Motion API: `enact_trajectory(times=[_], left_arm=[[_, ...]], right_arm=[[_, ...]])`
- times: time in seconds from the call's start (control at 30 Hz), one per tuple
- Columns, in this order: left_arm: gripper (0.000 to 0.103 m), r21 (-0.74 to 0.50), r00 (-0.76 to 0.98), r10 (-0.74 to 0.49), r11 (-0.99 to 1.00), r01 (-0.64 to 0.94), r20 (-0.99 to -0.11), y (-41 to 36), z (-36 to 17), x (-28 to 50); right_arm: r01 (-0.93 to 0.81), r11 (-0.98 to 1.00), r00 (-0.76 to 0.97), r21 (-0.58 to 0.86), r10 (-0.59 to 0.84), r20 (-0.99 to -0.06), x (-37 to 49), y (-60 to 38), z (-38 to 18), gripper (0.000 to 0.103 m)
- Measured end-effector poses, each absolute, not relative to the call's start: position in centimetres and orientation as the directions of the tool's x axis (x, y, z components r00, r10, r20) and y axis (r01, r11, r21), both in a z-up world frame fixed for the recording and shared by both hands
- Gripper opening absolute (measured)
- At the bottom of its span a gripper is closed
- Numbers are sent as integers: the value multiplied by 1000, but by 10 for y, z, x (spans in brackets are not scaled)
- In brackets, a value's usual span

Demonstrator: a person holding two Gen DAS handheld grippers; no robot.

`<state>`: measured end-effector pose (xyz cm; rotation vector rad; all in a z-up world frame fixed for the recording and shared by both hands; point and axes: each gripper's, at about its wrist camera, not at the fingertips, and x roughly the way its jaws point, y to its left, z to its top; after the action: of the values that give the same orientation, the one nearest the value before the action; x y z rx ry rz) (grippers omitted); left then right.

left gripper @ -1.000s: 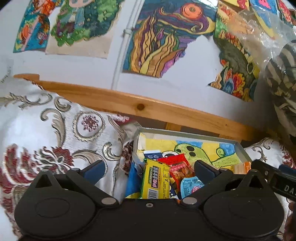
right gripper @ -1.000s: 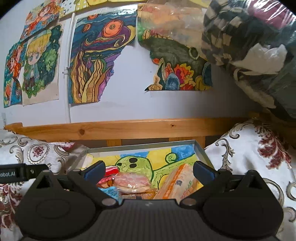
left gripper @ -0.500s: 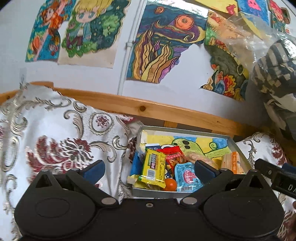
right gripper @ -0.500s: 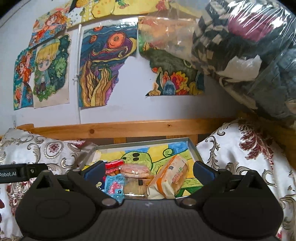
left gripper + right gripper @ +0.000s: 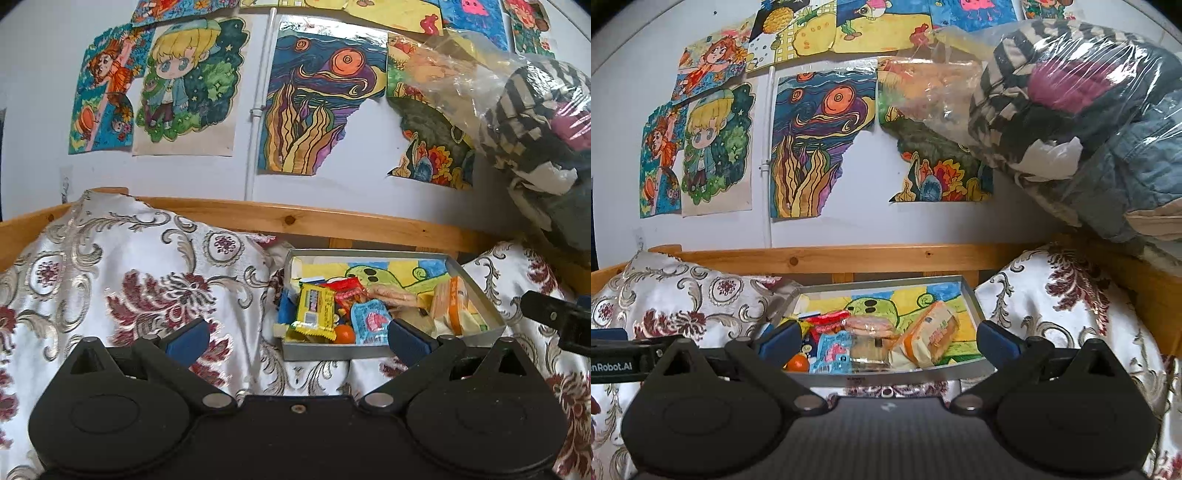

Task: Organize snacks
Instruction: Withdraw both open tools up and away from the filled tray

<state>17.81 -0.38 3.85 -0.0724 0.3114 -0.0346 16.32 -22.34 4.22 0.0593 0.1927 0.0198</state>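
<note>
A shallow grey tray (image 5: 476,295) lies on a brocade bedspread (image 5: 129,280) patterned in silver scrolls and dark red flowers, close to a pine bed rail (image 5: 332,219) that runs along the wall. The tray's floor is lined with a child's drawing of a green, dark-eyed creature on yellow and blue, and the snacks sit heaped at its near end. In the left wrist view a yellow wrapped bar (image 5: 314,308) lies furthest left, tilted against a red packet (image 5: 345,291); a light-blue sachet (image 5: 369,319) rests just beside a small orange ball (image 5: 345,333) (a fruit or a sweet — too small to tell). A clear-wrapped round biscuit (image 5: 389,293) lies behind the sachet, and an orange-and-cream wafer pack (image 5: 448,304) leans at the right side.

The left gripper (image 5: 295,338) hangs in front of the tray's near wall, its blue-padded fingers spread wide and holding nothing. The right gripper (image 5: 886,338) is likewise parted and empty, hovering at the same near wall; from its camera the wafer pack (image 5: 932,334) lies diagonally across the drawing, touching a clear-wrapped snack (image 5: 868,350) at its lower end.

Coloured drawings (image 5: 816,147) are taped across the pale wall above the rail. To the right, a clear plastic bag of folded clothes (image 5: 1071,110) — striped, purple and denim pieces — rests above the bedding.
</note>
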Motion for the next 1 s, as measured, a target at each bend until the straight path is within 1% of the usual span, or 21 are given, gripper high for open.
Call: enact_trajectory(times=[0.13, 0.3, 0.47, 0.77, 1.0], left_arm=[[102, -91, 946, -49, 996, 21, -322, -2, 36, 162], [102, -67, 950, -43, 997, 24, -309, -3, 34, 143], [102, -71, 952, -42, 997, 22, -304, -1, 31, 129], [102, -81, 937, -55, 996, 29, -345, 4, 19, 115], [102, -58, 928, -60, 997, 41, -367, 2, 10, 100]], right_arm=[[-16, 998, 979, 65, 29, -201, 149, -224, 40, 103], [-23, 998, 978, 65, 36, -203, 132, -226, 39, 103], [-5, 997, 973, 76, 23, -229, 122, -232, 33, 103], [-3, 999, 965, 49, 16, -262, 104, -231, 24, 103], [-28, 999, 952, 39, 39, -303, 88, -225, 17, 103]])
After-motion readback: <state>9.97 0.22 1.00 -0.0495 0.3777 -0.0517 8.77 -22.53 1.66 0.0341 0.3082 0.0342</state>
